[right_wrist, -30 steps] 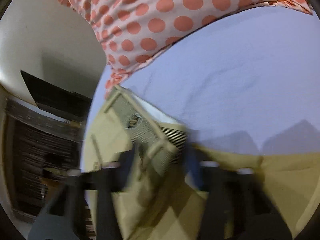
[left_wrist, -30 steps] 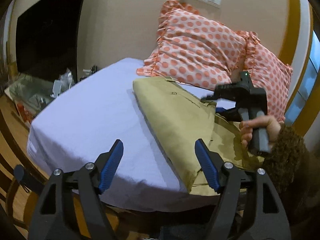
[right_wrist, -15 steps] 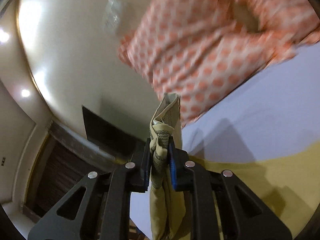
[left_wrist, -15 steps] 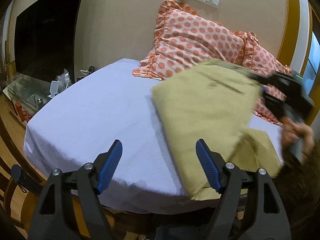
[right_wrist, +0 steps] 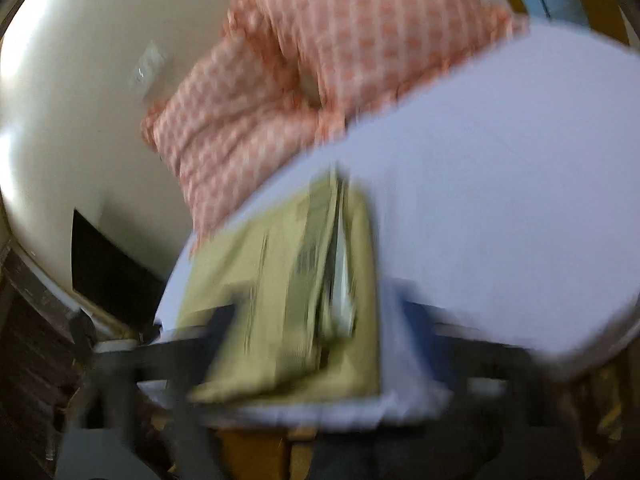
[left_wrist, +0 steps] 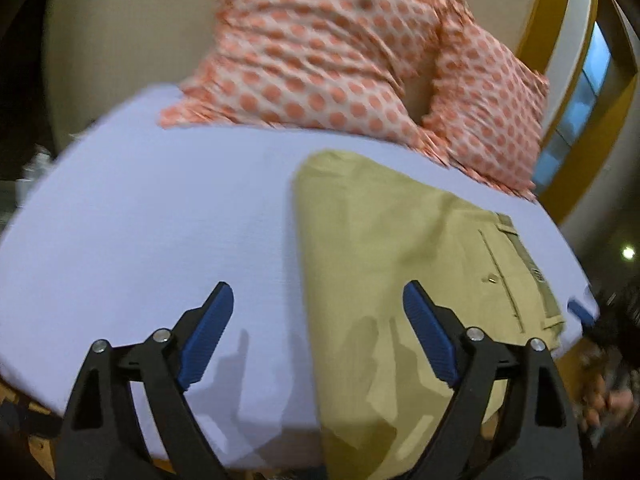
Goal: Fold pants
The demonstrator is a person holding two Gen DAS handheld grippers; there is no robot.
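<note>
The khaki pants point(left_wrist: 404, 240) lie folded on the lavender bed point(left_wrist: 160, 220), with the waistband and a buttoned pocket toward the right edge. My left gripper point(left_wrist: 316, 340) is open and empty, low over the bed's near edge; its right finger sits over the pants' near end. In the blurred right wrist view the pants point(right_wrist: 304, 280) lie flat near the bed's edge, waistband layers facing the camera. My right gripper point(right_wrist: 320, 332) is heavily smeared; its fingers stand wide apart on either side of the pants, holding nothing. Its blue tip shows in the left view point(left_wrist: 578, 312).
Two orange polka-dot pillows point(left_wrist: 320, 60) lean against the beige wall at the head of the bed. A dark screen point(right_wrist: 108, 272) stands to the left. The bed edge and wooden frame lie just below both grippers.
The right gripper lifted the pants' waistband end, carried it over and laid it down, then let go and opened. The left gripper moved closer and lower over the bed.
</note>
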